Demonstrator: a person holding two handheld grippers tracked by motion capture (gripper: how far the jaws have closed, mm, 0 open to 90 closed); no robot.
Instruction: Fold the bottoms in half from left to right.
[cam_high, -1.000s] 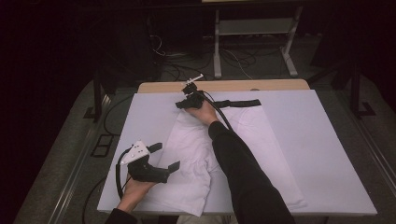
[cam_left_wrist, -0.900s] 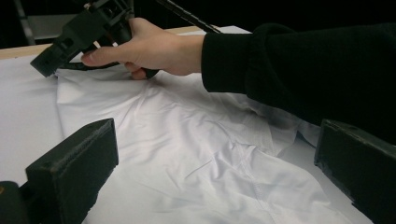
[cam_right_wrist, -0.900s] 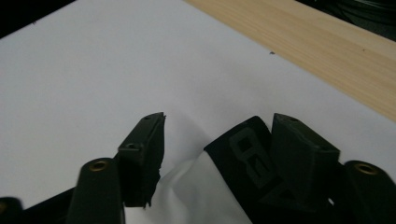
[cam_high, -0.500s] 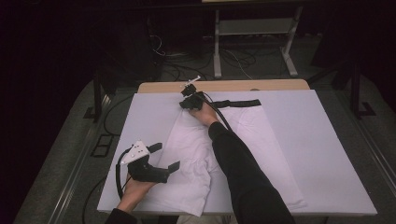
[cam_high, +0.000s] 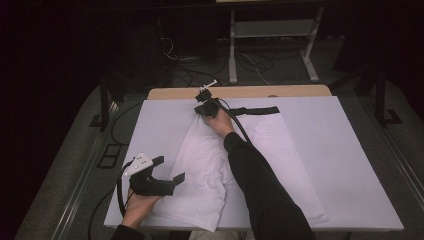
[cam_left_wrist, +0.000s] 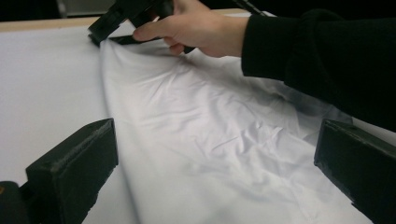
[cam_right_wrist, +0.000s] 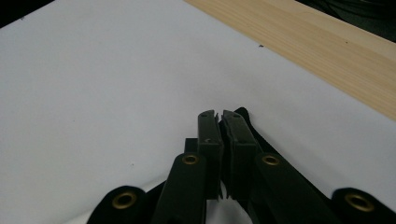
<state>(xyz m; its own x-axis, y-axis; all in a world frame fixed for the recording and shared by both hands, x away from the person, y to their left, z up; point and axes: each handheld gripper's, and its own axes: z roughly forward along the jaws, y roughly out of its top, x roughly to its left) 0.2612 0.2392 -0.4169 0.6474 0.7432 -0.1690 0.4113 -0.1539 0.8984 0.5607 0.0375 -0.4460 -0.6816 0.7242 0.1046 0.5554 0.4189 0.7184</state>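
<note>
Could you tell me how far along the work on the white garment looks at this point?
Early. The white garment already lies spread on the white-covered table, still wrinkled. In hand: the right gripper, whose jaws have just been closing, stands shut at the garment's far black-trimmed edge; the cloth itself looks pinched, though not clearly. The left gripper hovers open beside the near corner. Any smoothing or folding remains.

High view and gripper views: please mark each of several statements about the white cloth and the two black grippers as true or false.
1. The wrinkled white cloth lies on the white-covered table. True.
2. The left gripper has its jaws shut. False: they stand wide open.
3. The right gripper is at the cloth's far edge. True; its jaws have just closed, and whether they pinch cloth cannot be told.
4. The strip of bare light wood runs along the table's far edge. True.
5. The person's sleeve is white. False: it is black.
</note>
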